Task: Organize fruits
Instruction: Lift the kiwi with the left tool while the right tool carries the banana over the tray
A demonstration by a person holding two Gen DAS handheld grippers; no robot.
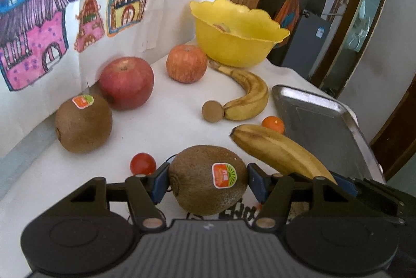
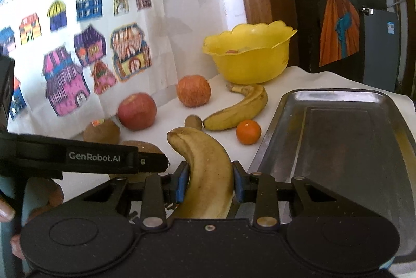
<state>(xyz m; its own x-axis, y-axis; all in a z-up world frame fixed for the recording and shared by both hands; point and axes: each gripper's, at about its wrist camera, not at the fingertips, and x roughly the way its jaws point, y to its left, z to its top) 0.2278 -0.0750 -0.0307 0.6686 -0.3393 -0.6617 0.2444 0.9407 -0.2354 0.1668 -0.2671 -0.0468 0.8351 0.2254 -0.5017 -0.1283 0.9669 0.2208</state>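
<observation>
My left gripper point(image 1: 208, 180) is shut on a brown kiwi point(image 1: 208, 179) with an orange sticker, just above the white tablecloth. My right gripper point(image 2: 209, 180) is shut on a yellow banana point(image 2: 205, 174), which also shows in the left wrist view point(image 1: 280, 150). The left gripper's arm point(image 2: 78, 157) crosses the right wrist view over the held kiwi point(image 2: 145, 146). A yellow bowl point(image 1: 234, 44) stands at the back with some fruit inside. A steel tray point(image 2: 338, 142) lies at the right.
On the cloth lie a second kiwi point(image 1: 83, 123), two apples point(image 1: 126, 81) point(image 1: 186, 63), a second banana point(image 1: 247, 96), a small brown round fruit point(image 1: 212, 111), an orange point(image 1: 273, 123) and a small red fruit point(image 1: 142, 163). Drawings hang on the wall at left.
</observation>
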